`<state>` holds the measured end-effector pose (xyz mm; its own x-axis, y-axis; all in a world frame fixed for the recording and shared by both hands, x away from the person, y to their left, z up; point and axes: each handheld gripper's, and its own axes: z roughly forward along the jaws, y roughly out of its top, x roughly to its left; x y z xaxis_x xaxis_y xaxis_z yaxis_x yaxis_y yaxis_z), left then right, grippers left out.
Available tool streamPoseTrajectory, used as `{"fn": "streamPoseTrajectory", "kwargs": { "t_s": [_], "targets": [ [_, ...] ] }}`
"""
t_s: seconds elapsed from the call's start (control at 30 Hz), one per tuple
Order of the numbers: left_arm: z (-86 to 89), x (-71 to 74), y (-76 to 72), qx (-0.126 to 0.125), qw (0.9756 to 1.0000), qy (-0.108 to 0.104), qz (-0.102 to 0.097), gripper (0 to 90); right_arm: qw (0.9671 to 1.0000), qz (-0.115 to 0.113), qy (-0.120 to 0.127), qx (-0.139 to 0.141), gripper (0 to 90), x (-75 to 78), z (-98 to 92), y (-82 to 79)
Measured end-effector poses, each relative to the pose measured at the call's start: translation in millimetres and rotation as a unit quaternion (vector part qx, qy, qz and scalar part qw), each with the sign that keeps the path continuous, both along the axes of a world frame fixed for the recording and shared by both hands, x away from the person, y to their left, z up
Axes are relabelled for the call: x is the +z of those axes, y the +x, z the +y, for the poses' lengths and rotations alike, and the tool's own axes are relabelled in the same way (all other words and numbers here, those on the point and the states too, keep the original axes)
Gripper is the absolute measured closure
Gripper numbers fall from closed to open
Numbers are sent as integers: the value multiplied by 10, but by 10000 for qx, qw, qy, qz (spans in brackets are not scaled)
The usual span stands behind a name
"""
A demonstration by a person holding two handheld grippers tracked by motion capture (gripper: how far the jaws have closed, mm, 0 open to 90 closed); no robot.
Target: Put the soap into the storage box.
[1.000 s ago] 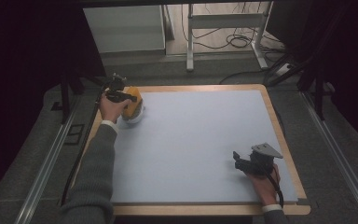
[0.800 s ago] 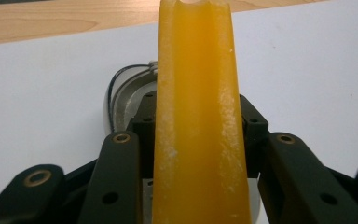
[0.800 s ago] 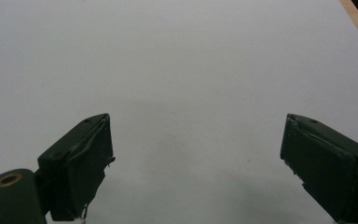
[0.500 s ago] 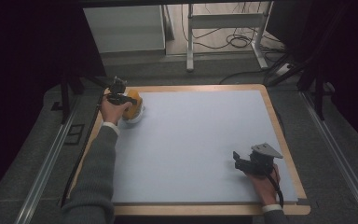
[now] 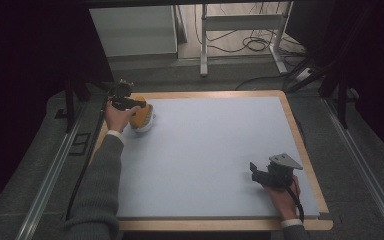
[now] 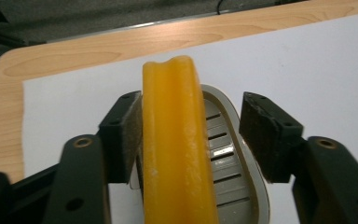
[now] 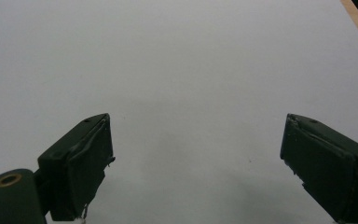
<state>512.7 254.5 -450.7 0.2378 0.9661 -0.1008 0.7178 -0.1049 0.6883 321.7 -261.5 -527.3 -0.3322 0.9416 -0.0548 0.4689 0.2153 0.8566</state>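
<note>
A yellow-orange bar (image 6: 177,140) stands on edge in a pale grey slotted dish (image 6: 228,154) at the far left corner of the white mat (image 5: 215,145). My left gripper (image 6: 191,102) is open around the bar. Its left pad (image 6: 129,133) touches the bar's side, while the right pad (image 6: 265,133) stands apart, above the dish's rim. From above, the left gripper (image 5: 130,104) covers part of the bar (image 5: 141,115) and dish (image 5: 147,126). My right gripper (image 5: 254,169) rests low near the mat's front right and is open (image 7: 196,126), with nothing between its jaws.
The mat lies on a wooden board with a light rim (image 5: 302,137). Dark floor, metal rails (image 5: 55,165) and a white cabinet (image 5: 132,32) surround the table. Cables (image 5: 257,42) lie on the floor behind it.
</note>
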Motion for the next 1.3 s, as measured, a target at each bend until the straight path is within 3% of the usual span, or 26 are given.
{"fn": "streamPoseTrajectory", "kwargs": {
  "t_s": [0.03,0.17,0.4,0.77,1.03,1.3],
  "targets": [
    [12,13,-15,-27,9999,90,-62,388,10000,-2,0,0,95,0,0,0],
    [28,61,-69,-188,9997,113,-51,392,10000,-4,8,2,95,0,0,-1],
    [1,114,-186,-449,9988,-139,-136,383,10000,4,1,-1,95,0,2,-1],
    [-101,247,-477,-993,9932,-522,-301,373,10000,13,-8,4,95,-1,1,1],
    [-181,182,-798,-1283,9896,-499,-425,325,10000,3,2,-2,95,0,-1,0],
    [-239,90,-1150,-1521,9847,-649,-550,312,10000,11,-3,-10,95,-1,1,2]
  ]
}}
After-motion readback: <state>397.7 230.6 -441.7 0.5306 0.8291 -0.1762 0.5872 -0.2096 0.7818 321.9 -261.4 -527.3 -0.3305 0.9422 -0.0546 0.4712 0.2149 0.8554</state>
